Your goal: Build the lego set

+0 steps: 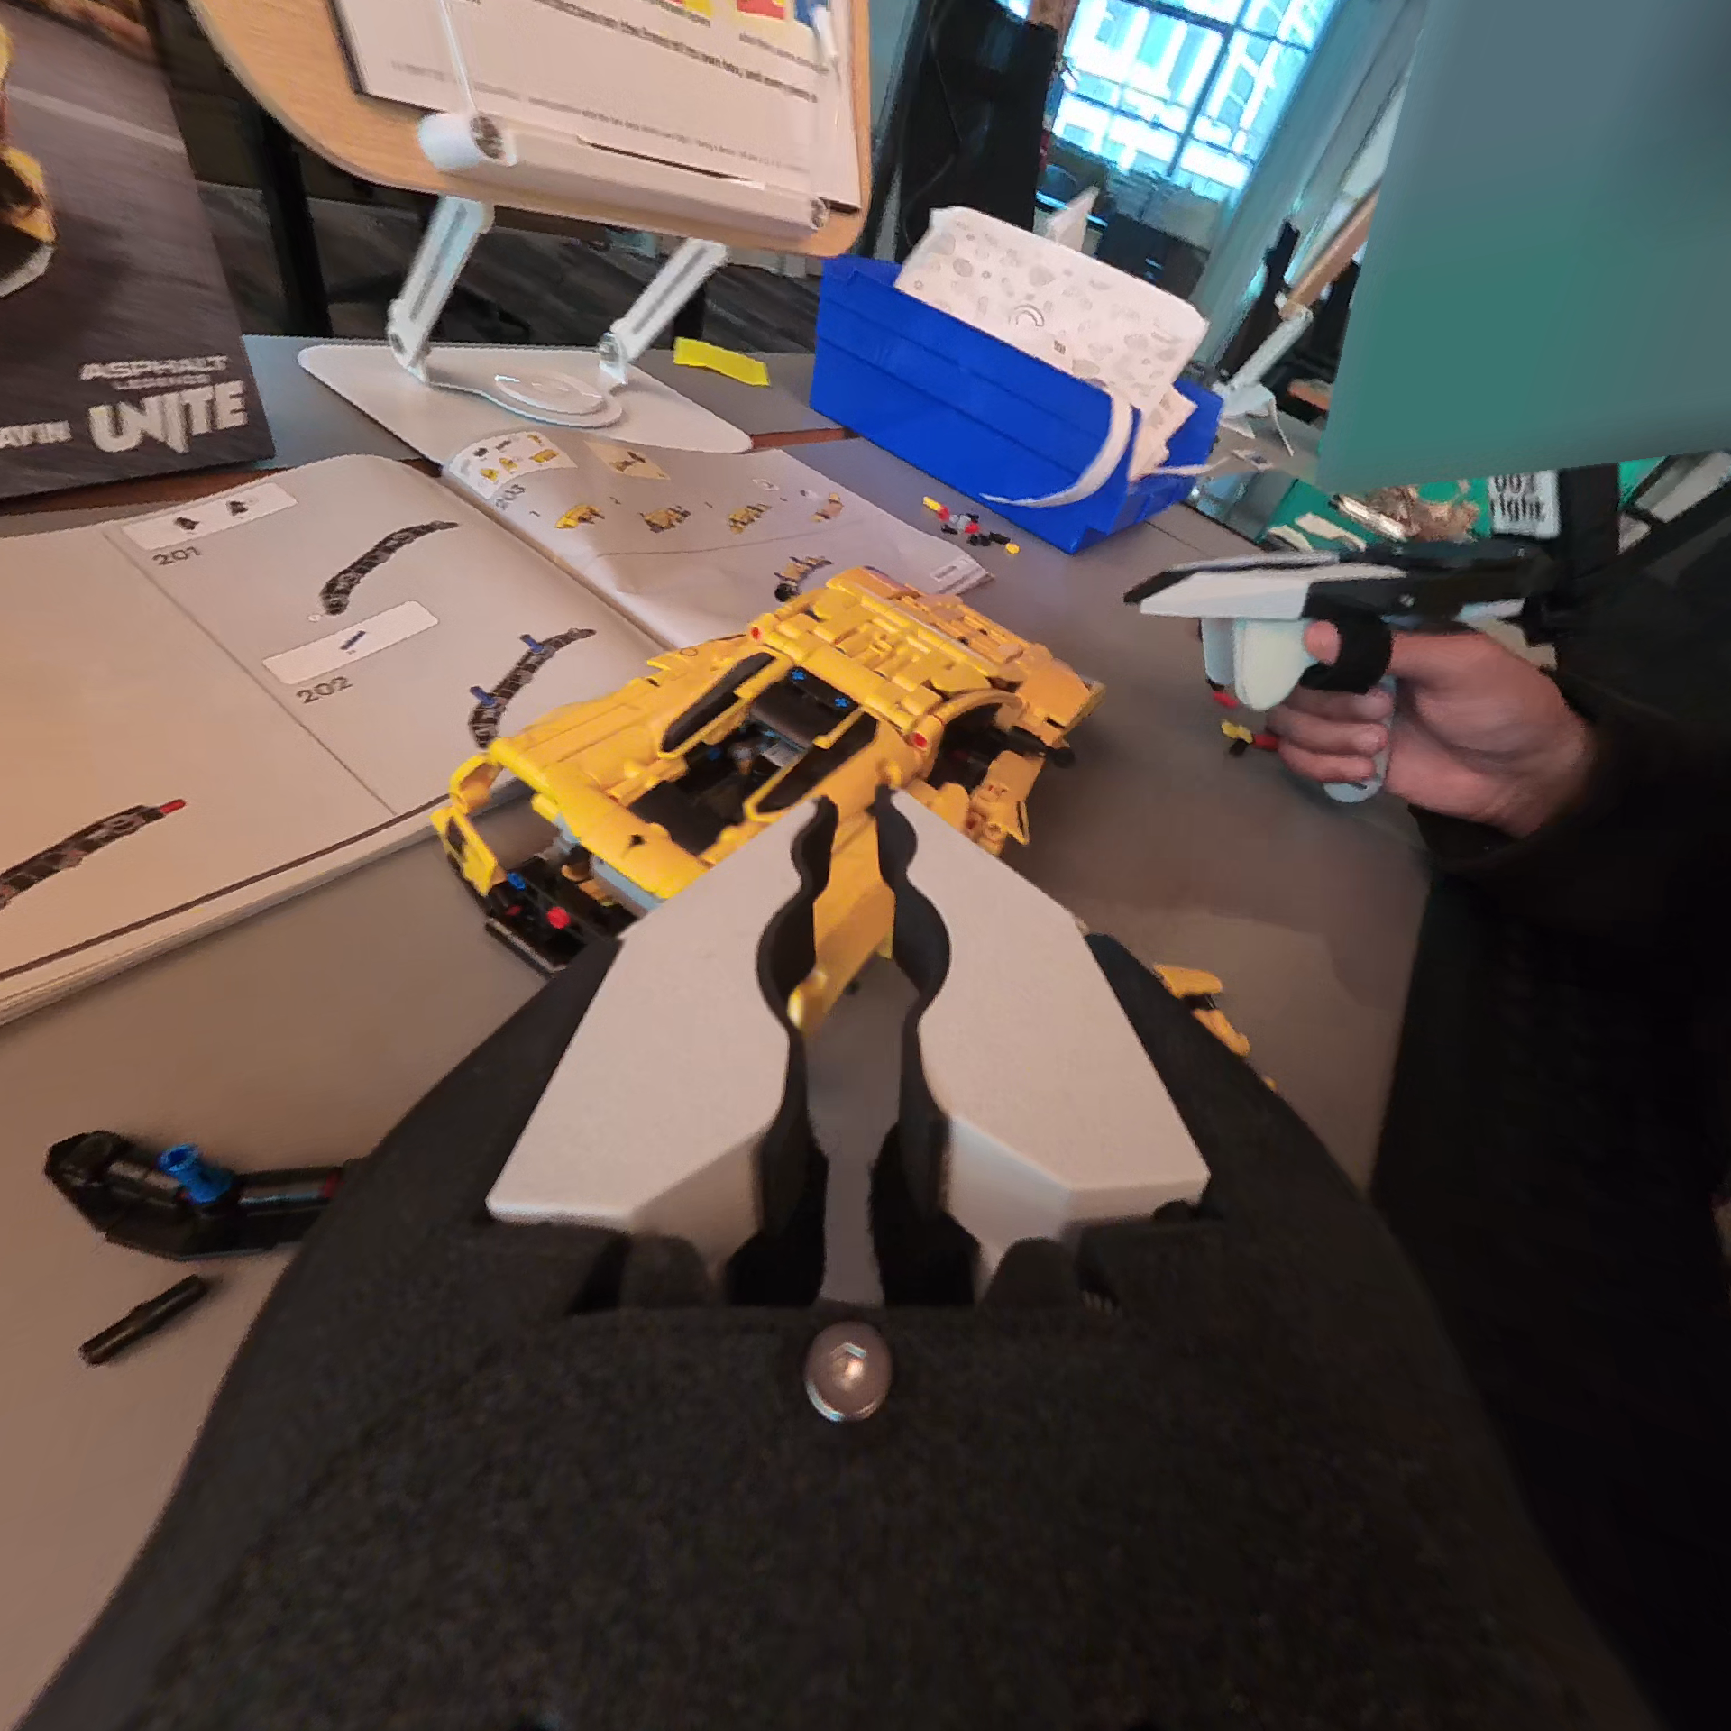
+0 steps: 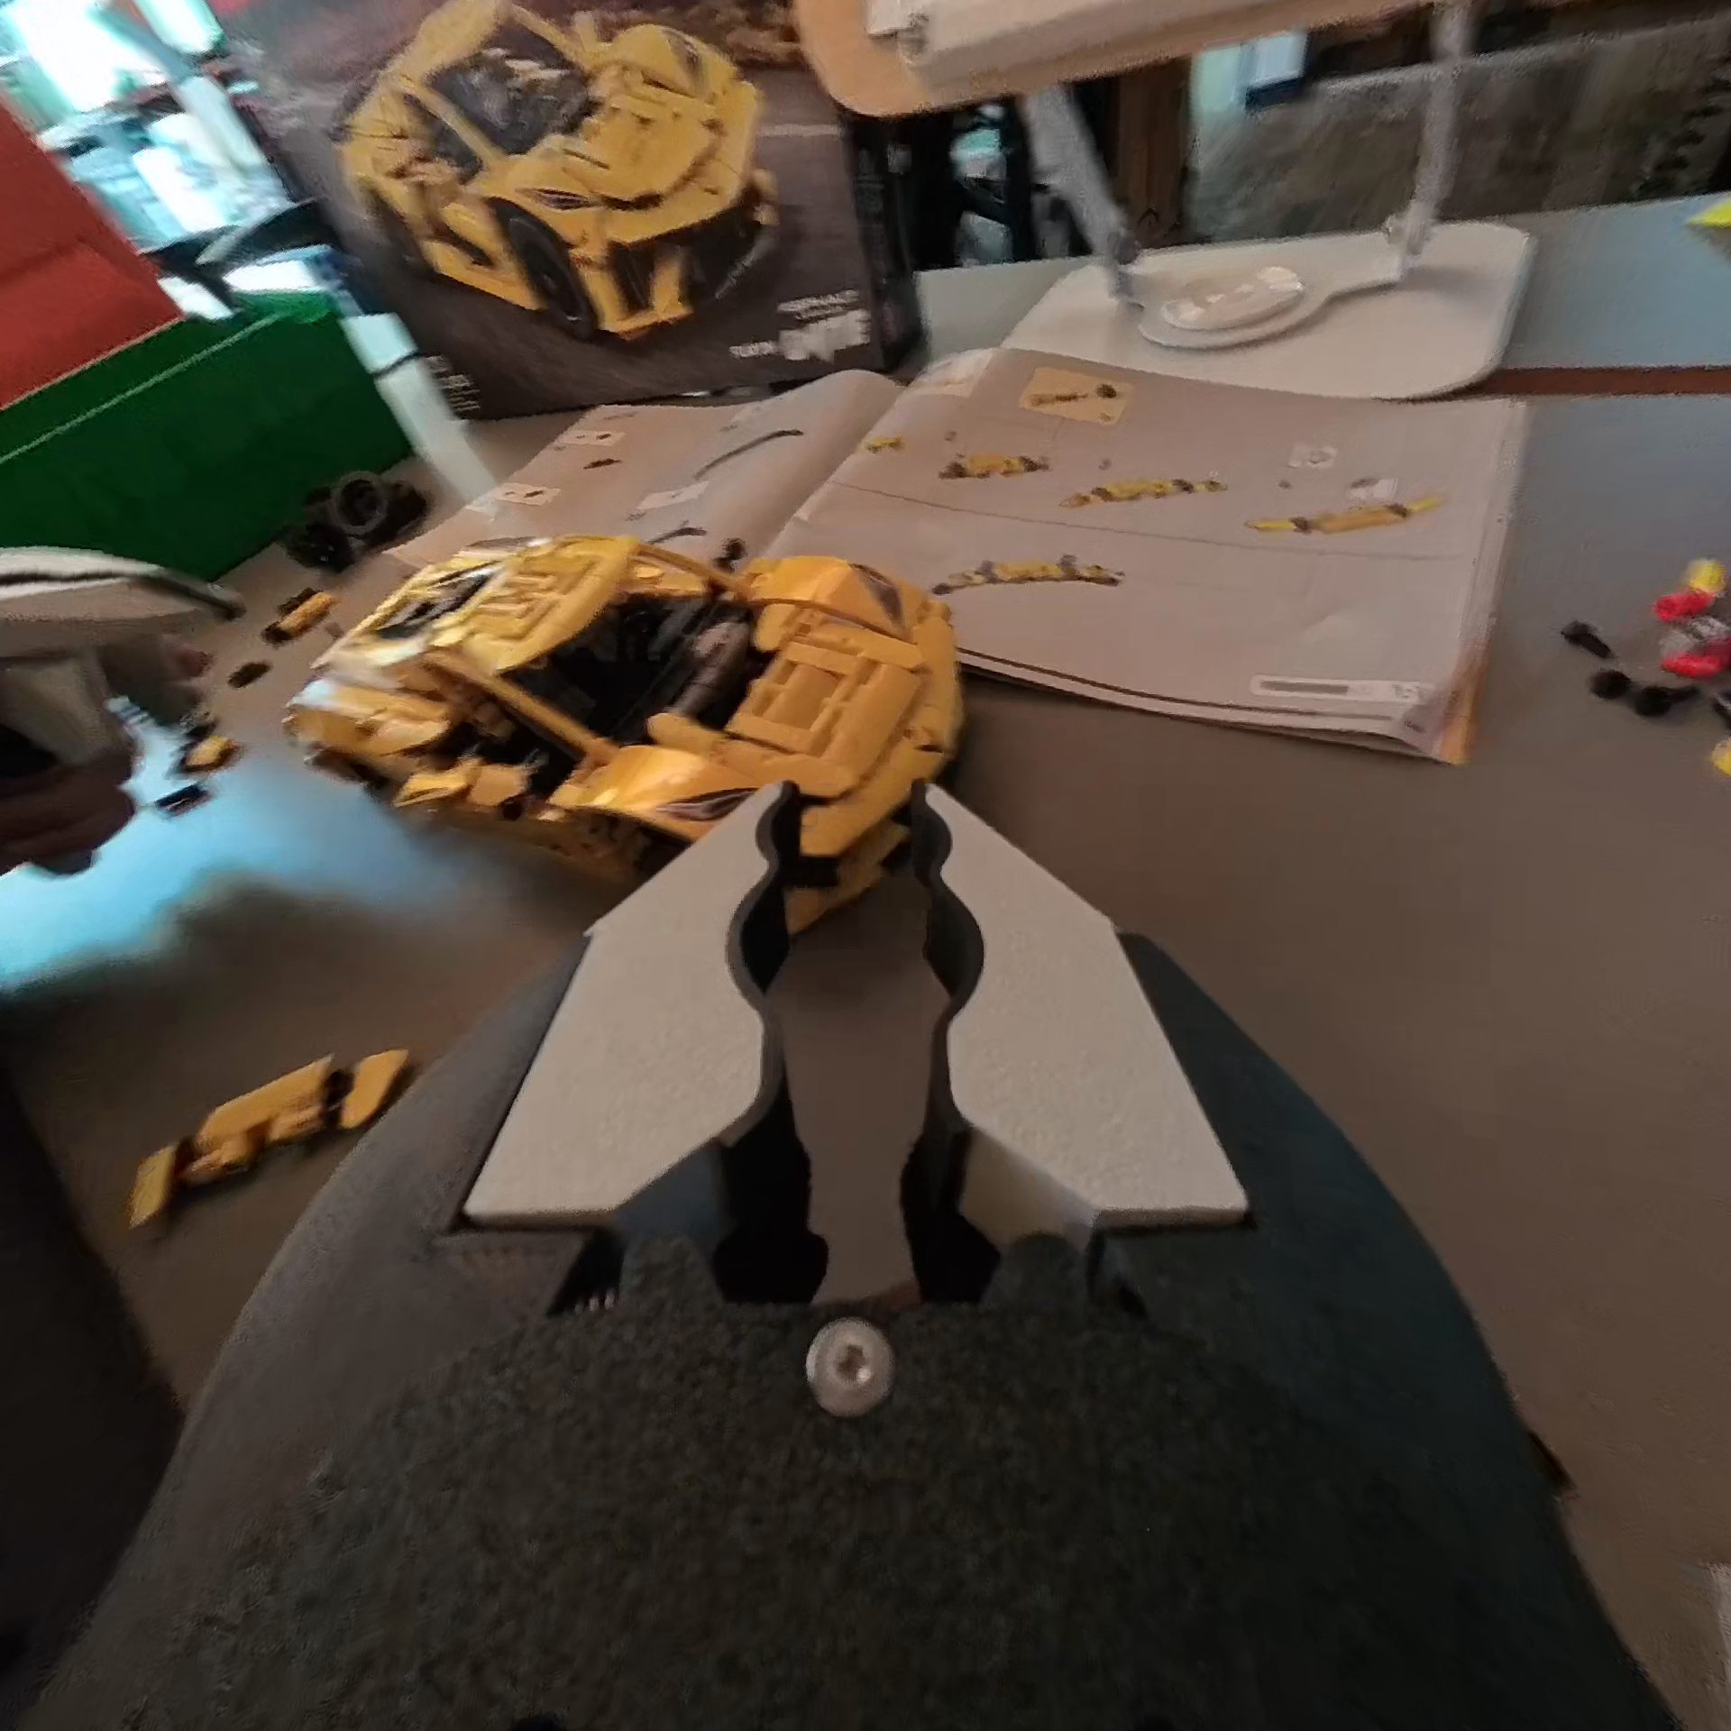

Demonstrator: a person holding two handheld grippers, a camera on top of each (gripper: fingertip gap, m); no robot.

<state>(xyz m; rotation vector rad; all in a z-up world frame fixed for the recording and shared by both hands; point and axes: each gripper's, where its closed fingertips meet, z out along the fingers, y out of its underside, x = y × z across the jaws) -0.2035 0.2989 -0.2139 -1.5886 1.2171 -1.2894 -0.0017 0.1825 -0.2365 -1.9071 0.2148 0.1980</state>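
Note:
A yellow lego car (image 1: 749, 740) lies on the grey table (image 1: 281, 1077), partly built. My left gripper (image 1: 854, 804) is just in front of the car and is shut on a slim yellow lego piece (image 1: 848, 918) that runs down between the pads. My right gripper (image 2: 852, 796) is open and empty, with its tips over the near corner of the car (image 2: 656, 693). It also shows in the left wrist view (image 1: 1152, 595), held by a hand to the right of the car. The left gripper shows blurred at the left edge of the right wrist view (image 2: 94, 581).
An open instruction booklet (image 1: 281, 702) lies behind the car, with a white stand (image 1: 525, 393), the set's box (image 2: 609, 234) and a blue bin (image 1: 983, 412) beyond. A black sub-assembly (image 1: 169, 1190), a yellow sub-assembly (image 2: 272, 1124), tyres (image 2: 356, 515) and small parts (image 2: 1686, 637) lie around. One gripper's finger ends stand about 25 centimetres off the other's.

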